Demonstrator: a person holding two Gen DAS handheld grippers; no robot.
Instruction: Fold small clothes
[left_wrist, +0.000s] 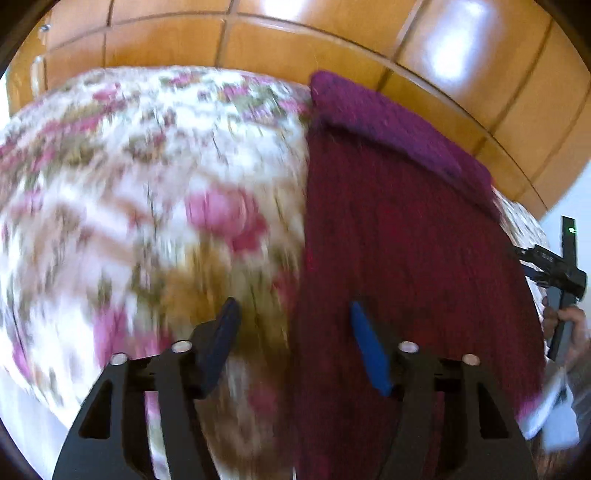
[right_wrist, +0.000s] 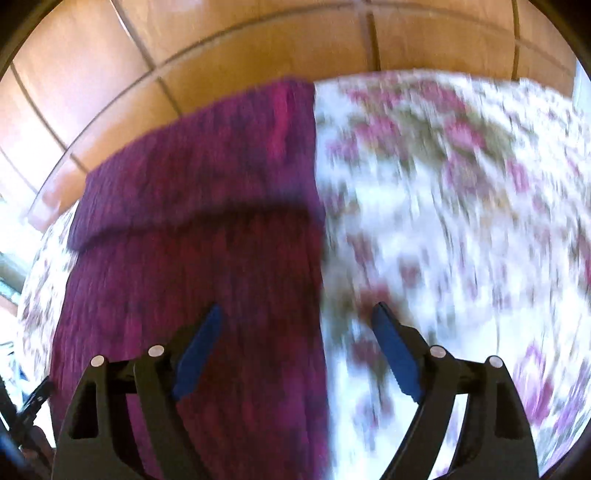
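Both grippers hover over the garment

The left gripper (left_wrist: 291, 314) and right gripper (right_wrist: 297, 314) hold jaws apart, each astride one edge of the maroon knit (left_wrist: 406, 236) on the floral bed (left_wrist: 147, 166), probably ready to grasp

This is a bedroom in a home. A bed covered with a white bedspread printed with pink roses and olive-green leaves (left_wrist: 155, 177) fills most of both wrist views, and a dark maroon knitted garment (right_wrist: 207, 236) lies spread flat on it with its far end folded over. Behind the bed stands a glossy honey-coloured wooden wardrobe front divided into rectangular panels (left_wrist: 332, 48), with daylight glaring off its polished surface, the kind of fitted furniture found in a household sleeping room.
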